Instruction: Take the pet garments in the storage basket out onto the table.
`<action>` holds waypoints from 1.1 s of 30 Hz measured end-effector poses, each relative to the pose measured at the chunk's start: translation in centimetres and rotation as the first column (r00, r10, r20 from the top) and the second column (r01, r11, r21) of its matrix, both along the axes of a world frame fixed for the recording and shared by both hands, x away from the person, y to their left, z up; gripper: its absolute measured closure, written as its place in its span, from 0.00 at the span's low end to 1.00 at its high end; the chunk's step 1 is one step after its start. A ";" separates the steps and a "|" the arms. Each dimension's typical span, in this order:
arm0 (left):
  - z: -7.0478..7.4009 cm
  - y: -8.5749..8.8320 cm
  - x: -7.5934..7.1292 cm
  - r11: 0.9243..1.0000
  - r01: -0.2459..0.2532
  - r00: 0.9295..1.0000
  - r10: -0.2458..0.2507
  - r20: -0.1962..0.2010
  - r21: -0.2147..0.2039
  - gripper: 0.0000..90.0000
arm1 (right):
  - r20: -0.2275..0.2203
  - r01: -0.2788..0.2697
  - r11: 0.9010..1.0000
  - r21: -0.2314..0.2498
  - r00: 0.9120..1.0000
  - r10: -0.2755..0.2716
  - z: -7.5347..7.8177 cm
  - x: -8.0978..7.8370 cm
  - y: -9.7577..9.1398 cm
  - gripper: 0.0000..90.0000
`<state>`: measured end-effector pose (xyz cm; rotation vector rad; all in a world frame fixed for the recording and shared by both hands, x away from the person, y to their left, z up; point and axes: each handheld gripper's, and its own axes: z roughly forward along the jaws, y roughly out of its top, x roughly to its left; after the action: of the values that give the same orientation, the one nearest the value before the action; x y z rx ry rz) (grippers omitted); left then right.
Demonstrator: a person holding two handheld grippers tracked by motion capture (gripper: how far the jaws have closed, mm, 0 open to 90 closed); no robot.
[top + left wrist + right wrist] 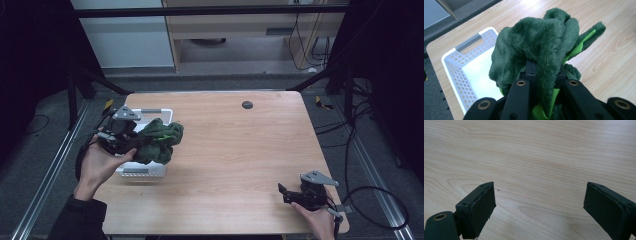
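High view, cloth: a dark green plush cloth (159, 141) hangs bunched from the left gripper (131, 141), lifted just above the white basket (163, 112) at the table's left edge.
High view, right side: the right gripper (286, 194) rests low at the near right corner of the table (240, 150), well apart from the cloth.
High view, obstacles: only a small dark disc (247, 104) near the far edge; nothing seems to stand in the way.
Left gripper view, grip: the jaws are clamped on a fold of the cloth (541, 47), which drapes over them; a bright green lining shows.
Left gripper view, handling: likely light, soft and floppy, not fragile; a pinch on a thick fold should hold, though loose ends may snag the perforated basket (454, 67).
Right gripper view, jaws: spread wide, nothing between them, bare wood beneath.
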<state>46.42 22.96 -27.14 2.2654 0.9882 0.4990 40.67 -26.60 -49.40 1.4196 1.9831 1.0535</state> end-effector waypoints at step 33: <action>-0.2 -7.8 -0.4 0.981 0.182 0.983 -0.180 -0.038 0.067 0.90 | 0.016 0.006 1.000 0.001 1.000 -0.006 0.2 -0.1 -0.2 0.11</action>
<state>46.06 15.20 -27.34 2.4046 0.7808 0.4258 40.61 -26.77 -49.25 1.4126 1.9656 1.0603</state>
